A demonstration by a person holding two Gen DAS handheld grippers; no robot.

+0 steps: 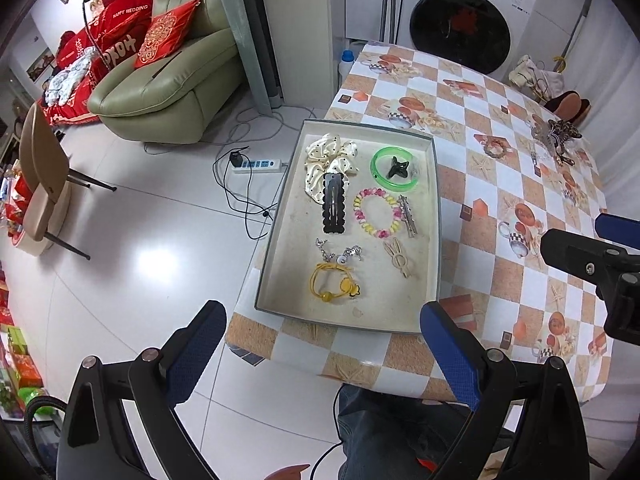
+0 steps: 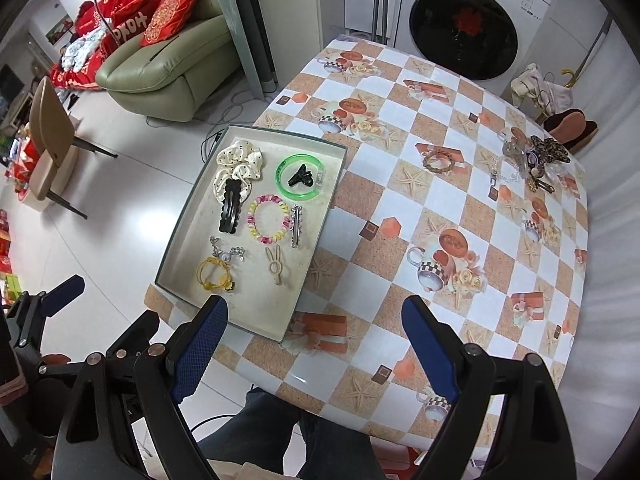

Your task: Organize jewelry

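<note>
Reading "HAPPY WEDDING" on a red cushion (image 1: 128,14), you hold both grippers, left (image 1: 322,344) and right (image 2: 314,340), jaws wide and empty, over a grey tray (image 1: 280,208) of hair clips and bracelets.

Left gripper (image 1: 320,344) hangs with its fingers spread wide, nothing between them. Right gripper (image 2: 314,340) hovers likewise, wide apart and empty.
</note>
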